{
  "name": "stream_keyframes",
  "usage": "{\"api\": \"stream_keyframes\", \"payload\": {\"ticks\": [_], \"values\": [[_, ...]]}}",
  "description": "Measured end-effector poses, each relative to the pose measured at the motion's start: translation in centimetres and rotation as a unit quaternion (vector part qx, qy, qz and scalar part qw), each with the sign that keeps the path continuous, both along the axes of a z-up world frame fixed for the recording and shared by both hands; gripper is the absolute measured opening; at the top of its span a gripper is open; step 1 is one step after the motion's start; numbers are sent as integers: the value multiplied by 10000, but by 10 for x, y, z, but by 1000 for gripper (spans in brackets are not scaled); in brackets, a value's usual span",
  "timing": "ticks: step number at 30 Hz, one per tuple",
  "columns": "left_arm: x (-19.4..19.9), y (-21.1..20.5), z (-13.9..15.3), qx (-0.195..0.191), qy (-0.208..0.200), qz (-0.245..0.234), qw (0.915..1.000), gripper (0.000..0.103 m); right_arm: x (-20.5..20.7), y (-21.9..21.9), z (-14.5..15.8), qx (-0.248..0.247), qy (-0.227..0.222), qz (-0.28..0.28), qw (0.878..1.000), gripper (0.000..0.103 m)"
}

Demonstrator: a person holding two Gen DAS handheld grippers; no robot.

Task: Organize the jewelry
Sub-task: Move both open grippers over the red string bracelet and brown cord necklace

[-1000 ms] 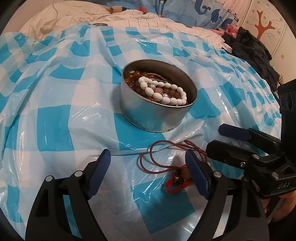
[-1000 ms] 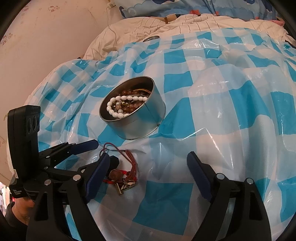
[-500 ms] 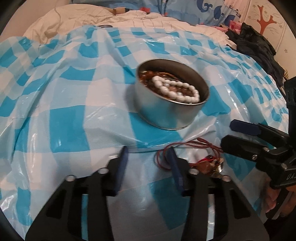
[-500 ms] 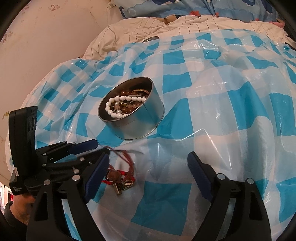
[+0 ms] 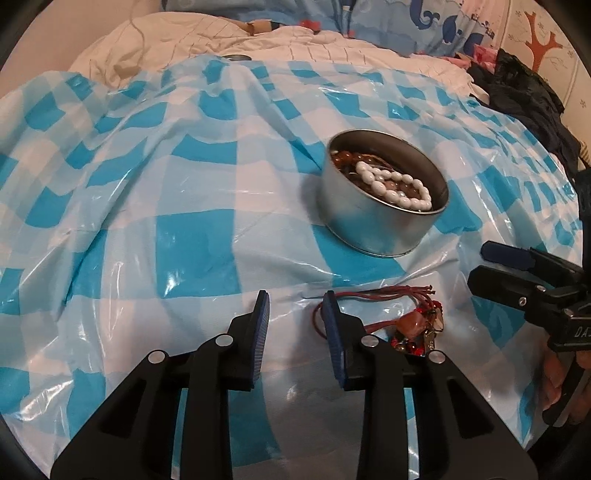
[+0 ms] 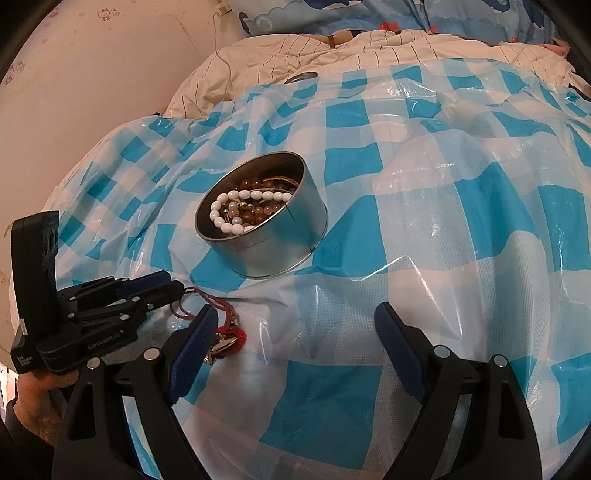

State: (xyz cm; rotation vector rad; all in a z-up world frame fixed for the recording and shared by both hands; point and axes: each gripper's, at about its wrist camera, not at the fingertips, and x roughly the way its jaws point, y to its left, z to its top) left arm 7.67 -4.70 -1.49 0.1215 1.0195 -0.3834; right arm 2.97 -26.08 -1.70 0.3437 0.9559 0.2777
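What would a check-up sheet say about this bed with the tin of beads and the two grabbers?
Surface: blue-and-white checked plastic sheet, wrinkled, spread over a bed.
Job's things: open metal tin holding a white bead bracelet and brown beads; red cord necklace on the sheet in front of the tin.
Clutter: dark clothes at the sheet's far right edge.
Grippers: left gripper jaws have just been closing, gap remains, nothing clamped, cord loop at one tip; right gripper jaws wide, empty.
Cables: thin wire over the white quilt.
Surroundings: blue cartoon bedding, pale wall.
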Motion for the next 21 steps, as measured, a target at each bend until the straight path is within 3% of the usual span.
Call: {"api": "stream_keyframes", "payload": {"ticks": [5,9,21], "values": [[1,3,-3,-263,149,33,9995,31,0,1,0,-6,0,-6,10000,84],[0,-3,-3,-262,87,-15,9996,40,0,1,0,-16,0,-1,10000,84],[-2,-8,-5,-142,65,-85,9998,44,-1,3,-1,-53,-6,23,10000,86]]}}
